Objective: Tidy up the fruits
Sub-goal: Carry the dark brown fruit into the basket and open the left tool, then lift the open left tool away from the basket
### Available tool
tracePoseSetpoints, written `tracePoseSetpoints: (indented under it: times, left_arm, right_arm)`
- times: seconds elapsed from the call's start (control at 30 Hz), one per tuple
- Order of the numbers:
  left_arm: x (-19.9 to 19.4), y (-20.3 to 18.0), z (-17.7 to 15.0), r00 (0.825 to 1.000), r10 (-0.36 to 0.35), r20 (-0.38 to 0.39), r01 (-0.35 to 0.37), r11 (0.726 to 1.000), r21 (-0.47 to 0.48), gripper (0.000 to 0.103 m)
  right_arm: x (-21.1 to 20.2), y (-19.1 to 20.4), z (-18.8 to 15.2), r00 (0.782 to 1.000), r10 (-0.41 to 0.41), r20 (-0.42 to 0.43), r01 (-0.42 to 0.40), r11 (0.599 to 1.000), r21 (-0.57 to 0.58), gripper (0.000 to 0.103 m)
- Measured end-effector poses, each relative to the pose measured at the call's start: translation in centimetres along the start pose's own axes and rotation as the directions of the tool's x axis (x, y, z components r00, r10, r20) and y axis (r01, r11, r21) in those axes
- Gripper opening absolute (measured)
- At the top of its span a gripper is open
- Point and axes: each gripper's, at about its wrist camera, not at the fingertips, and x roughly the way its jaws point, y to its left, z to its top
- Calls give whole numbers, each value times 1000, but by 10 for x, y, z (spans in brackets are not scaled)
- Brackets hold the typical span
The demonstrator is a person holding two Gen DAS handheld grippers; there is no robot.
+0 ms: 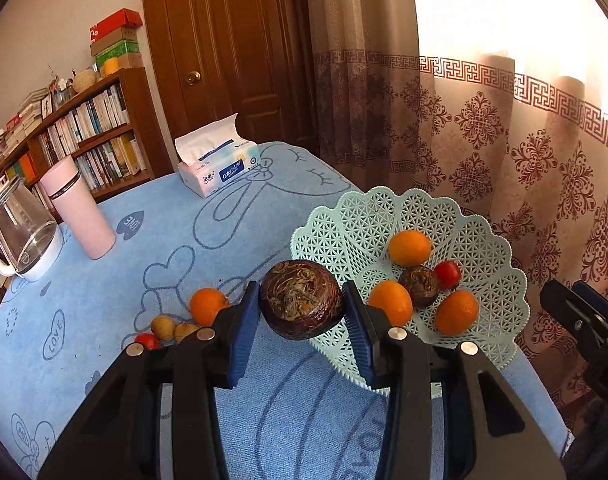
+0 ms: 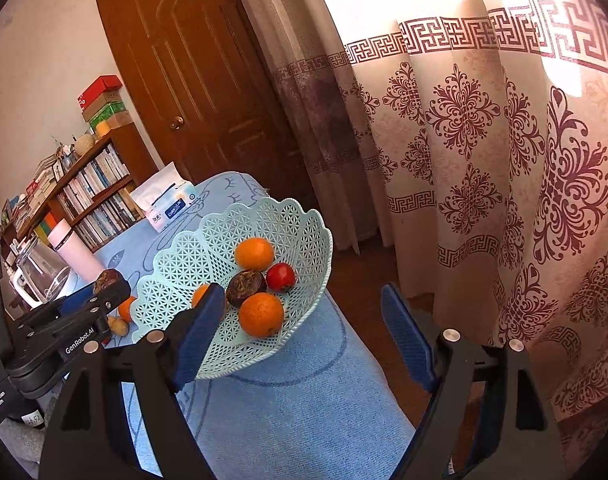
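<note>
in the left wrist view, the left gripper is clenching a dark brown round fruit between its blue pads, holding it above the blue tablecloth, just beside the near rim of the pale green lattice basket. the basket is holding three oranges, a second dark fruit and a red fruit. on the cloth to the left, another orange, two small tan fruits and a small red fruit are lying near each other, partly hidden behind the gripper's finger. farther back, a pink flask, a glass kettle and a tissue pack are standing on the table, well apart from the fruit. the right gripper is showing at the right edge.

in the right wrist view, the right gripper is hanging released, jaws wide apart and gripping nothing, near the basket; its left finger is covering part of the basket and one orange. the left gripper is sitting at the left with the dark fruit on its tip. a patterned curtain is filling the right side.
</note>
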Motion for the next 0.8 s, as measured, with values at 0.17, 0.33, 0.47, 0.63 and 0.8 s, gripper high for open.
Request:
tracePoseSetpoints:
  times: [0.17, 0.33, 0.47, 0.63, 0.8]
  left_arm:
    - [3, -8, 3, 1000, -22, -5, 22, 1000, 7, 42]
    - [4, -17, 4, 999, -45, -3, 45, 999, 19, 42]
    - [6, -20, 5, 997, -83, -4, 83, 997, 6, 42]
    - [4, -22, 4, 993, -121, 16, 121, 993, -13, 49]
    - [-1, -19, 6, 991, -126, 43, 127, 992, -21, 69]
  right_arm:
    - [1, -4, 0, 1000, 0, -5, 0, 1000, 16, 82]
    - [1, -7, 1, 1000, -3, -1, 3, 1000, 23, 82]
    - [0, -9, 2, 1000, -7, 2, 7, 999, 31, 82]
    - [-1, -11, 2, 1000, -13, 4, 13, 999, 38, 82]
    - [1, -12, 1, 1000, -14, -3, 14, 999, 39, 82]
